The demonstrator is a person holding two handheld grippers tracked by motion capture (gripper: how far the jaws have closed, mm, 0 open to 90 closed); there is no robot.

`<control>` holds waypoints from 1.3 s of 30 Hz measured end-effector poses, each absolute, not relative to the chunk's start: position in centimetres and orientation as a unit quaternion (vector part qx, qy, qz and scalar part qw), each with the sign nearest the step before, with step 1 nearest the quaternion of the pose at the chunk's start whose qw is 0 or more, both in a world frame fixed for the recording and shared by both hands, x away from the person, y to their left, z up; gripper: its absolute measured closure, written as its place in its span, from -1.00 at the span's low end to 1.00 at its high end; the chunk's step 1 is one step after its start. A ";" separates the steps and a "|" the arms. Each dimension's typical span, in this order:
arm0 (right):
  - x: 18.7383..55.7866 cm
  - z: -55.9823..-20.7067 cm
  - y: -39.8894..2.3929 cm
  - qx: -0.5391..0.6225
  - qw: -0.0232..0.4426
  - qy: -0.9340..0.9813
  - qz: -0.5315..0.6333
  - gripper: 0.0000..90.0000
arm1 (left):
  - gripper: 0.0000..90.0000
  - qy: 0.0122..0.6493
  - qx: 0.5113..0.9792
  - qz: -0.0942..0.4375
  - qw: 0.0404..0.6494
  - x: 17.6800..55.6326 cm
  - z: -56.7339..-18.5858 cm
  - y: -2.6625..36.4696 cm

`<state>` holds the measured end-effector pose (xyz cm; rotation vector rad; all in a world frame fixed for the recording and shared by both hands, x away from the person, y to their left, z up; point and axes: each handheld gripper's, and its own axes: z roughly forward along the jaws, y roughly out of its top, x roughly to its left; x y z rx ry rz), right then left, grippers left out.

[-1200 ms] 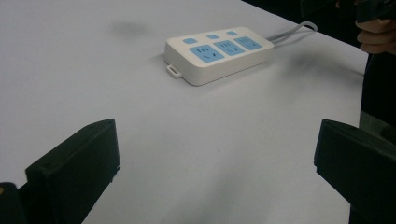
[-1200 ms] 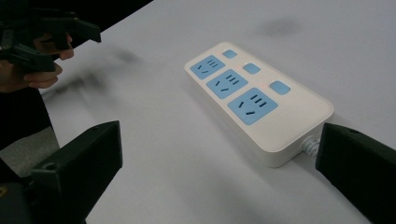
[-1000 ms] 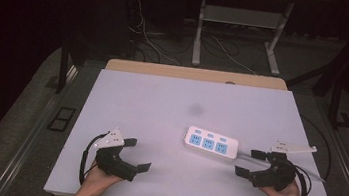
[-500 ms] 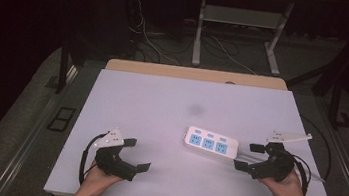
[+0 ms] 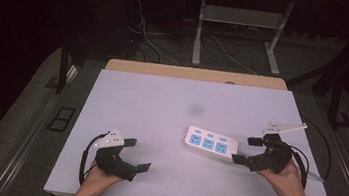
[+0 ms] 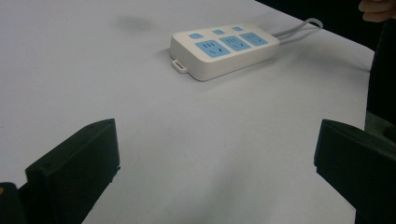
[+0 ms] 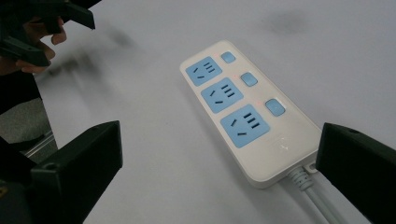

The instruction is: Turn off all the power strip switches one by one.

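The right hand-held gripper [image 5: 247, 150], jaws wide and empty, has risen beside the power strip's [image 5: 210, 143] cord end.

Left gripper [image 6: 217, 158]: jaws spread wide, nothing between them, above the white table [image 6: 70, 70]. Power strip [image 6: 225, 49] lies well ahead, three blue sockets up, cable trailing toward the far edge.

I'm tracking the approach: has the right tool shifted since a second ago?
Yes. The right tool has lifted toward the table's far edge, still by the cord end of the white plastic power strip.
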<state>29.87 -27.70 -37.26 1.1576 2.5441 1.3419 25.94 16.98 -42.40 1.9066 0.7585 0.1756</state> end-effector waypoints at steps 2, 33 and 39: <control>30.2 -37.1 -27.6 0.373 0.020 0.823 0.428 -0.99 | -1.00 0.315 0.794 0.074 0.515 25.9 -42.4 17.0; 34.9 -35.5 -25.9 0.356 0.015 0.864 0.356 -0.99 | -1.00 0.316 0.798 0.079 0.508 25.9 -42.4 16.8; 35.9 -35.4 -25.5 0.354 0.020 0.870 0.342 -0.89 | -1.00 0.316 0.798 0.080 0.508 25.9 -42.4 16.8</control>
